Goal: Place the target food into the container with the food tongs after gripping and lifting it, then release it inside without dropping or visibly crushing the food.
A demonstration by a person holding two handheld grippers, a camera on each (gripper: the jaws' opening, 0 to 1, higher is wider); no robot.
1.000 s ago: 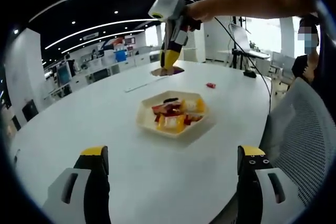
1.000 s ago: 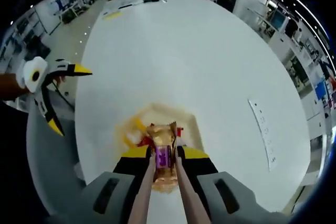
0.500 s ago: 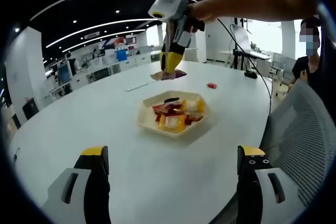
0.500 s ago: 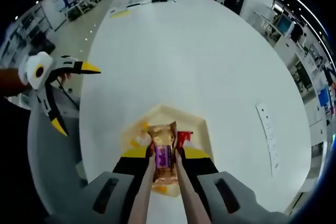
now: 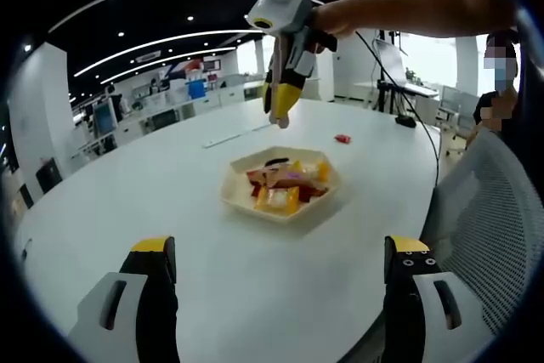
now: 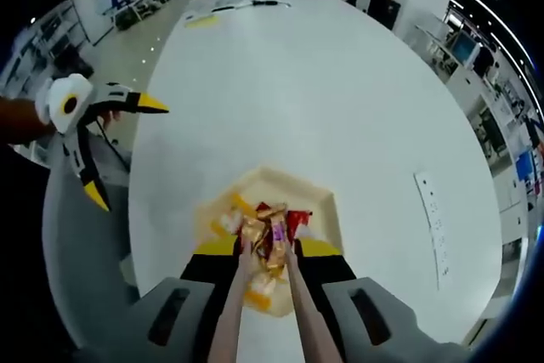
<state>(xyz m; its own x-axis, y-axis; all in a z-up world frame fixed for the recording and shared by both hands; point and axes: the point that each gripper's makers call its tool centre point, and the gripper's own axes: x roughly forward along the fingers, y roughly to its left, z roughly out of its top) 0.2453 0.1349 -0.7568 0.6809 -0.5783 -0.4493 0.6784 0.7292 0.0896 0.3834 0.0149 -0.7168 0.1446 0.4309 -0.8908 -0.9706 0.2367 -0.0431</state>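
Right gripper view: tongs (image 6: 265, 254) sat slightly parted, empty, straight above tray (image 6: 327, 210); snack packet (image 6: 274, 240) lay just beyond tips. Left gripper (image 5: 280, 295) wide open, empty.

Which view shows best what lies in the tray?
The left gripper view: the tray sits whole and unblocked on the table, its wrapped snacks plain to see. In the right gripper view the tray lies under the tongs, which cover some snacks.
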